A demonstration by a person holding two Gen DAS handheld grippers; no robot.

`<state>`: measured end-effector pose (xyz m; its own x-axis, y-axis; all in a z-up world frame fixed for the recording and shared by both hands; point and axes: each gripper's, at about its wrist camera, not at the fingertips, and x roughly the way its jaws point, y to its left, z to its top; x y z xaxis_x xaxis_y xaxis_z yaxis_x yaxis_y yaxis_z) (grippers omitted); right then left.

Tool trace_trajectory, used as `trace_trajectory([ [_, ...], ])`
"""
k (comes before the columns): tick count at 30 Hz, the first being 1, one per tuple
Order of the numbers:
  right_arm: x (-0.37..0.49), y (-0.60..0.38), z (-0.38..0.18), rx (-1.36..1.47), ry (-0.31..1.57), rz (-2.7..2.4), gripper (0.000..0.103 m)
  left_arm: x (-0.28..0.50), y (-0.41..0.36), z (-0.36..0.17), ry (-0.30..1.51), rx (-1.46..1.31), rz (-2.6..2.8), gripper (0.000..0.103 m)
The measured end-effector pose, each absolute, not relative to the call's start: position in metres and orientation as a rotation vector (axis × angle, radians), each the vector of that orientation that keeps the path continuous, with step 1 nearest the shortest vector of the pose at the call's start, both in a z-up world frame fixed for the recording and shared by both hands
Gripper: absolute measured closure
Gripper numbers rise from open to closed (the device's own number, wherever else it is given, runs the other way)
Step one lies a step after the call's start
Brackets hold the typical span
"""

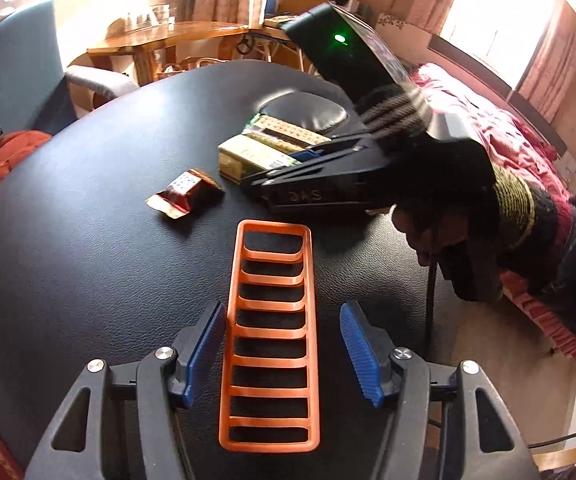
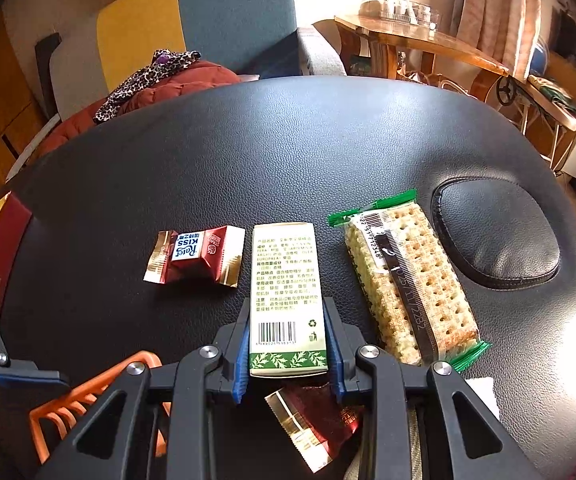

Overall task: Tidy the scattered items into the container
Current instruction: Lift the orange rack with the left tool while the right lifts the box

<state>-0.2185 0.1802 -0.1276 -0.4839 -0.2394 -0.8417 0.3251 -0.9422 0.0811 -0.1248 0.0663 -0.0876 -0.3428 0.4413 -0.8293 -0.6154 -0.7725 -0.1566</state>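
Note:
An orange slatted container (image 1: 271, 320) lies on the black table (image 1: 87, 240) between the fingers of my left gripper (image 1: 283, 312). That gripper is open: its left pad sits by the container's side and its right pad stands clear. My right gripper (image 2: 286, 312) is shut on a cream box with a green leaf band (image 2: 285, 280). A red candy wrapper (image 2: 195, 256) lies left of the box and a green-edged cracker pack (image 2: 408, 280) lies to its right. Another red candy (image 2: 312, 420) shows under the right gripper. In the left wrist view the right gripper (image 1: 259, 186) reaches in from the right beside the box (image 1: 239, 160).
An oval inset pad (image 2: 496, 236) sits in the table beyond the crackers. A red jacket (image 2: 159, 96) lies past the far edge, by a blue and yellow chair (image 2: 227, 20). A person's dark striped sleeve (image 1: 516, 200) hangs over the table's right edge, with a pink-covered bed (image 1: 508, 132) behind.

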Motion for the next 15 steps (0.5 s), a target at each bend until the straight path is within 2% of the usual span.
trace_trajectory([
  [2, -0.219, 0.180, -0.128, 1.370, 0.130, -2.454, 0.071, -0.126, 0.066, -0.092, 0.240, -1.264, 2.137, 0.046],
  [3, -0.218, 0.179, -0.128, 1.370, 0.133, -2.456, 0.071, -0.126, 0.065, -0.094, 0.244, -1.280, 2.145, 0.053],
  [15, -0.202, 0.162, -0.122, 1.349, 0.163, -2.430, 0.073, -0.074, 0.022, -0.095, 0.148, -1.348, 2.294, 0.053],
])
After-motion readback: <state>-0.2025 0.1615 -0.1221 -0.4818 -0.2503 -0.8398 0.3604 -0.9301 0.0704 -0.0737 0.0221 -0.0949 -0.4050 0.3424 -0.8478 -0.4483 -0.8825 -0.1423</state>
